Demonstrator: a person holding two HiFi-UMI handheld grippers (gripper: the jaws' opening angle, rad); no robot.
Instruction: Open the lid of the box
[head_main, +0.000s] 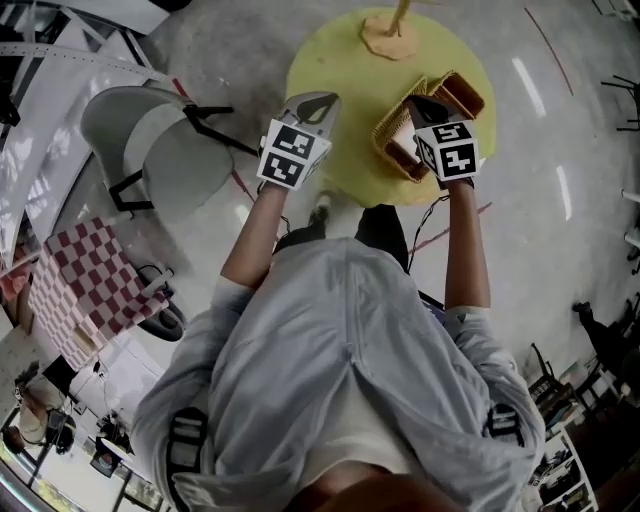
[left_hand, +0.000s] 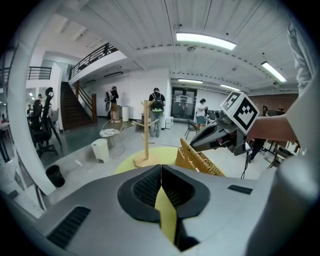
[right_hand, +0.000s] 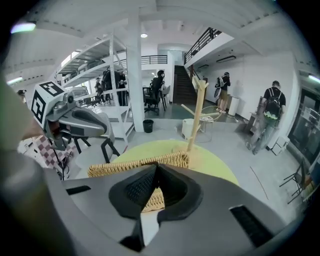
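A woven wicker box (head_main: 440, 118) stands on the round yellow table (head_main: 345, 60), its lid (head_main: 393, 128) tilted up on the left side. My right gripper (head_main: 420, 104) is shut on the lid's rim; in the right gripper view the wicker rim (right_hand: 120, 167) runs straight into the closed jaws (right_hand: 156, 169). My left gripper (head_main: 318, 100) hangs over the table's left part, shut with nothing in it (left_hand: 161, 169). From the left gripper view the box (left_hand: 199, 160) shows to the right, with the right gripper (left_hand: 215, 136) above it.
A wooden stand (head_main: 392, 32) sits at the table's far side, behind the box. A grey chair (head_main: 150, 145) is left of the table, a checkered cloth (head_main: 80, 285) lower left. People stand far off in the hall.
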